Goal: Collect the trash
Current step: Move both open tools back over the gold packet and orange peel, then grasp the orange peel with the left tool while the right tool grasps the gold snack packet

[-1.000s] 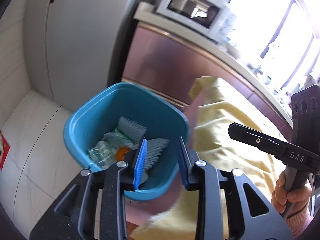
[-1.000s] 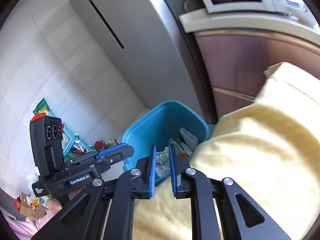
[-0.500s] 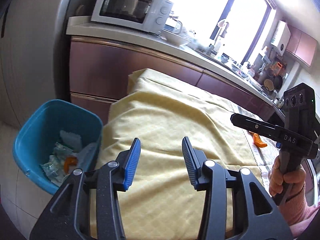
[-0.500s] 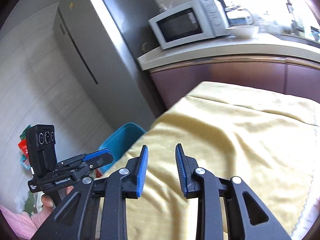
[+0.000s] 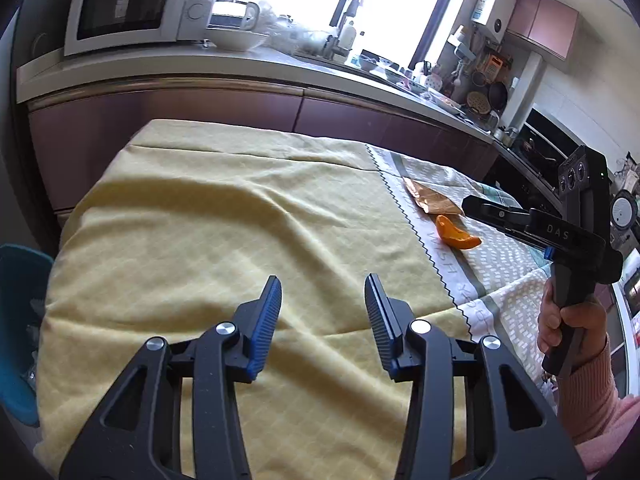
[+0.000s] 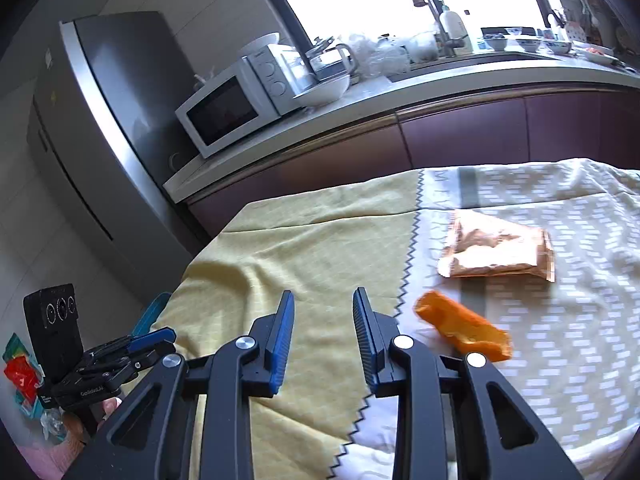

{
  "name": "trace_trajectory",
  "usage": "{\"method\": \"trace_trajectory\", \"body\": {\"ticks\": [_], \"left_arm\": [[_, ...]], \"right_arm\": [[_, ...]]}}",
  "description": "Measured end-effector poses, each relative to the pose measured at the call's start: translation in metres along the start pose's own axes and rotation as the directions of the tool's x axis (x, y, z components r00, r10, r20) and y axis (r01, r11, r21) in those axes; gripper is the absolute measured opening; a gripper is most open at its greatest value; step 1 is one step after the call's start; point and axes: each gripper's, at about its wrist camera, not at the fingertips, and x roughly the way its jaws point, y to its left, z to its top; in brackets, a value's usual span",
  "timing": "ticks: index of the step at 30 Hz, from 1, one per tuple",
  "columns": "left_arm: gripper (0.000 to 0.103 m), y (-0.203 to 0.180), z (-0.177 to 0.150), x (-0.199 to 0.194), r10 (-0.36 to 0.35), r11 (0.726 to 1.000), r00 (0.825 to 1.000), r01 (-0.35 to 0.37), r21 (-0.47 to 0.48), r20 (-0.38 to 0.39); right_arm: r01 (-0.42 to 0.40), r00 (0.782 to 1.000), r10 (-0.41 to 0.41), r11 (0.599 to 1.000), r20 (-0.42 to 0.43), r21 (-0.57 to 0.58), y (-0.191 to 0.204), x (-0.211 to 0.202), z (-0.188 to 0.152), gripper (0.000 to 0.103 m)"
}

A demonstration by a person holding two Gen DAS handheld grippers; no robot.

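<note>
The orange scrap [image 6: 464, 334] lies on the patterned cloth [image 6: 580, 320] just right of the empty, parted right gripper [image 6: 322, 332], long axis slanting away rightward (the left gripper [image 5: 322, 316], also unclenched and empty, sits farther off).

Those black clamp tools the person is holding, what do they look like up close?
Each is black, with angular cut-out arms, silver rivets and two blue ribbed fingers. The right gripper carries white "DAS" lettering and a box with three round lenses; the left gripper has the same box. A pink knitted sleeve covers the wrist.
</note>
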Motion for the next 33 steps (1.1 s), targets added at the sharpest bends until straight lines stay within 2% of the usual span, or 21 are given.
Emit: {"method": "trace_trajectory", "body": {"ticks": [10,13,15,22,28,33], "left_arm": [[0.043,-0.062,0.026,0.062,-0.094,0.991,0.992,0.101,0.087,-0.083],[0.044,-0.079,0.034,0.081,-0.121,0.986,0.986,0.132,0.103,-0.112],[0.044,-0.09,0.038,0.093,-0.136,0.982,0.982,0.151,0.112,-0.132],[0.044,-0.116,0.048,0.134,-0.135,0.976,0.972,0.164,0.142,-0.193],[0.044,-0.134,0.054,0.158,-0.123,0.972,0.968,0.162,0.17,-0.219],[0.044,-0.146,0.06,0.175,-0.114,0.966,0.963,0.165,0.198,-0.243]], "right_arm": [[0.104,0.993,-0.109,0.989,0.042,0.102,-0.069,-0.013,0.011,0.029],[0.129,0.99,-0.135,0.984,0.04,0.126,-0.086,-0.013,0.015,0.031],[0.135,0.99,-0.141,0.98,0.032,0.147,-0.097,-0.01,0.017,0.037],[0.154,0.987,-0.158,0.968,0.007,0.2,-0.128,0.0,0.022,0.038],[0.165,0.986,-0.169,0.961,-0.002,0.221,-0.138,0.01,0.03,0.048],[0.17,0.985,-0.167,0.959,-0.029,0.225,-0.143,0.023,0.034,0.05]]}}
